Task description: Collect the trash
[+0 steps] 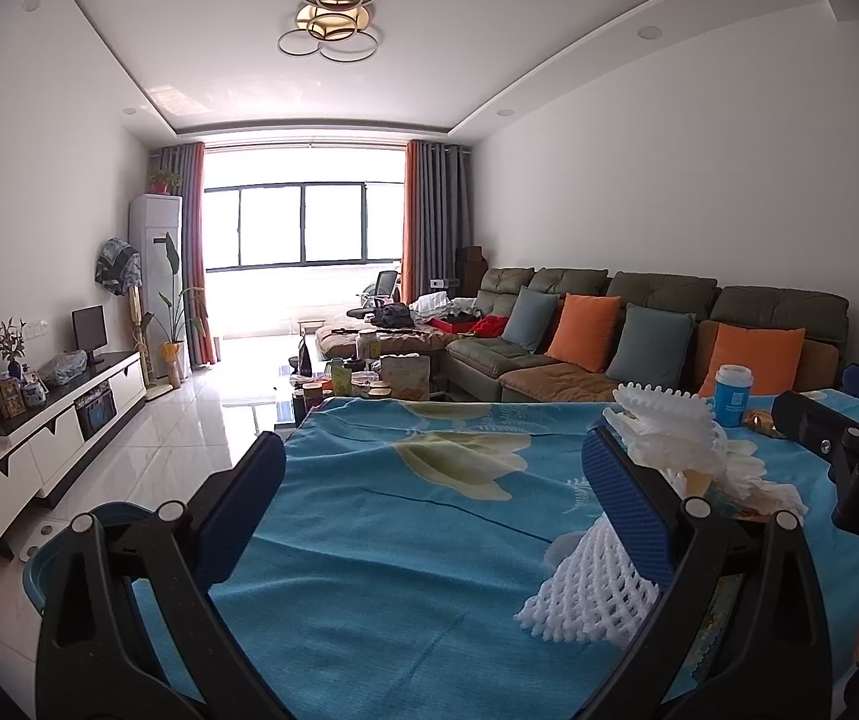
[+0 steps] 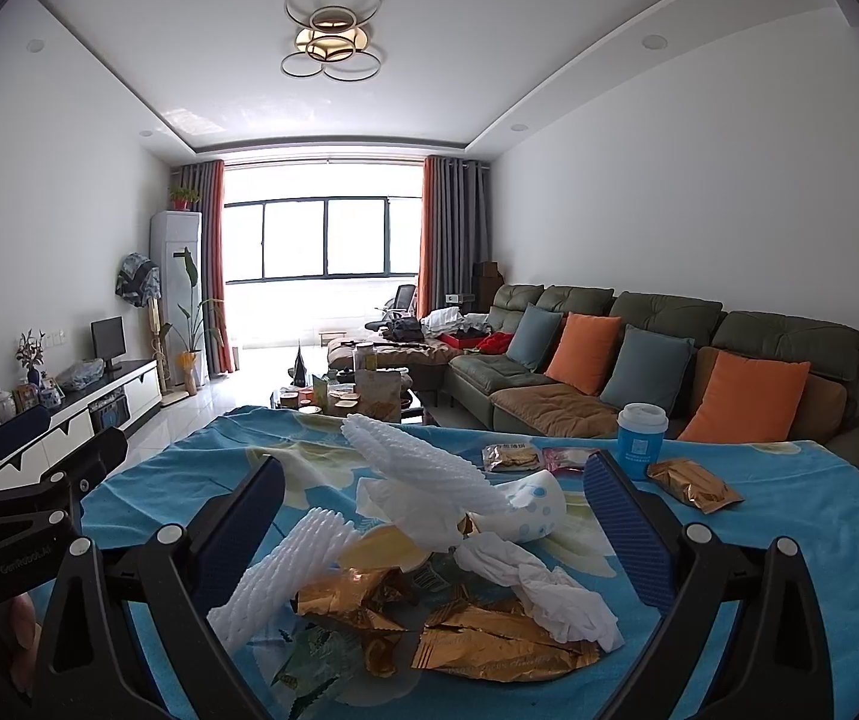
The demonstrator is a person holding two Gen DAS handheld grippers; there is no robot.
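Your right gripper (image 2: pixel 432 531) stood wide open, nothing held, over the trash pile (image 2: pixel 429 588) on the blue tablecloth (image 2: pixel 819 546); its near edge was cut off below. Your left gripper (image 1: pixel 432 501) was also spread, empty, over bare cloth, its right finger hiding part of the foam net (image 1: pixel 579 594). The table's left edge dropped to a blue bin (image 1: pixel 111 516), mostly hidden.

Across the lower part of the left wrist view, the left gripper (image 1: pixel 432 474) is showing two black plastic arms with hollow triangular cut-outs, silver round rivets at the pivots, and blue ribbed pads (image 1: pixel 624 501) lining its fingers. The right gripper (image 2: pixel 432 492) is showing the same build in its own view. White lettering, partly readable, is appearing on the black housing at each frame's edge.
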